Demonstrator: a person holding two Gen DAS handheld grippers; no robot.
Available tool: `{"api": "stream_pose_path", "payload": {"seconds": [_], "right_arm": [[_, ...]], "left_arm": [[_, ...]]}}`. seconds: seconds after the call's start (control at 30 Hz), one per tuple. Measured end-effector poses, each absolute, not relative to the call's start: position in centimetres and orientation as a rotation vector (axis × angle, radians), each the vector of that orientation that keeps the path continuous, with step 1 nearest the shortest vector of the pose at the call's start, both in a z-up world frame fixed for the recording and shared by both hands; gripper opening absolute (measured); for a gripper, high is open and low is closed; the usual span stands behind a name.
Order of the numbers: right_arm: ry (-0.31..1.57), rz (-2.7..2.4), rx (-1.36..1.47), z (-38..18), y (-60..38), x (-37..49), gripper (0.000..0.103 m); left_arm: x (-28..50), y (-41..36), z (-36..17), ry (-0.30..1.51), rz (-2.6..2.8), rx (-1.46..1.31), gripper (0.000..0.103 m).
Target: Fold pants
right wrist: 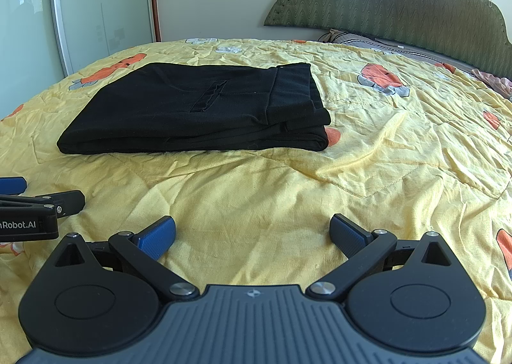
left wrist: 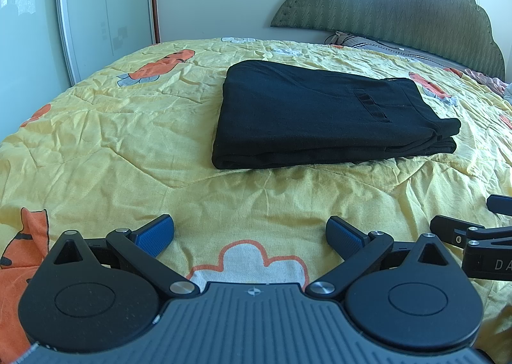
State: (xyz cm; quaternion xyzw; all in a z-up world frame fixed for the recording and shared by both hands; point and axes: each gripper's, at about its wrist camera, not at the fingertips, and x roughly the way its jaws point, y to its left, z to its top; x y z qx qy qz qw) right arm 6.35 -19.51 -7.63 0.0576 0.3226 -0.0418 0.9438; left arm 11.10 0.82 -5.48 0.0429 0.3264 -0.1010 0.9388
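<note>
Yellow quilt [left wrist: 128,140] with orange prints covers the bed; green headboard [left wrist: 400,5] at 1 o'clock. Black pants [left wrist: 320,114] lie folded into a compact stack, at 12 o'clock from the left tool [left wrist: 249,233] and 11 o'clock from the right tool [right wrist: 252,233]. Both tools spread wide, empty, well short of the stack. Risk: any further nudge could slide the loose top layers and undo the fold.
</note>
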Motion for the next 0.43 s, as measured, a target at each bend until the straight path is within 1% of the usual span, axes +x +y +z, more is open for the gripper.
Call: {"api": "stream_pose_path", "payload": {"seconds": [0.43], "right_arm": [[0.658,-0.077,0.116,-7.61,-19.46,6.37,0.103]], "left_arm": [[10.85,1.16,-5.11,0.668,-0.218,0.077,0.102]]}}
